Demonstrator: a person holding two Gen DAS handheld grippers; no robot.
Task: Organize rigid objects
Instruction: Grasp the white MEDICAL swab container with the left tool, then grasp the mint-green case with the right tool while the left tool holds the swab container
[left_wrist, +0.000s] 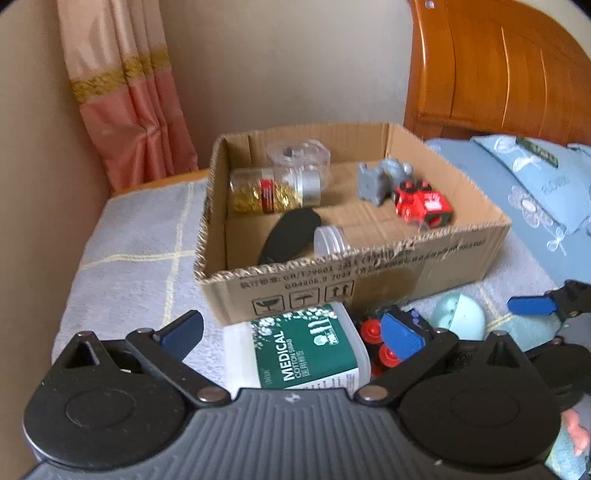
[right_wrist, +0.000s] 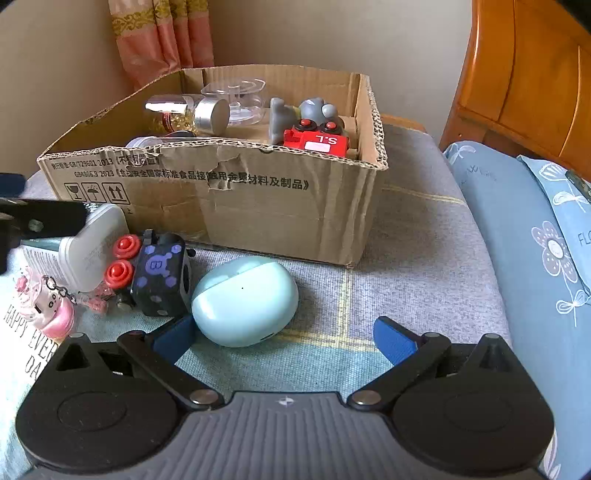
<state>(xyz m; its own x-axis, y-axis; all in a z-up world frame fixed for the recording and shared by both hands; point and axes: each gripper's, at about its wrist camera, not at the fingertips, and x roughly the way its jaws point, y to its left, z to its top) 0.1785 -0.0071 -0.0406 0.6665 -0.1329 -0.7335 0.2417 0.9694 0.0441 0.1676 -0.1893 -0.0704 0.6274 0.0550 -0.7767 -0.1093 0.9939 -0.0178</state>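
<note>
A cardboard box (left_wrist: 369, 273) (right_wrist: 258, 206) on the bed holds a gold-filled jar (left_wrist: 273, 190), a clear tub (left_wrist: 299, 155), a grey figure (left_wrist: 380, 181), a red toy (left_wrist: 421, 206) (right_wrist: 317, 142), a black oval thing (left_wrist: 288, 232) and a clear cap (left_wrist: 330, 240). My left gripper (left_wrist: 291, 332) is open around a green-labelled medical cotton swab box (left_wrist: 295, 350) in front of the carton. My right gripper (right_wrist: 284, 338) is open just before a pale blue earbud case (right_wrist: 243, 299) (left_wrist: 458, 314). A black cube toy with red wheels (right_wrist: 159, 280) (left_wrist: 388, 339) lies between them.
A pink keychain figure (right_wrist: 44, 306) lies at the left in the right wrist view. Blue pillows (right_wrist: 524, 229) (left_wrist: 535, 173) and a wooden headboard (left_wrist: 498, 66) are to the right. A pink curtain (left_wrist: 125, 96) hangs at the back left. The grey checked blanket (right_wrist: 413, 258) surrounds the carton.
</note>
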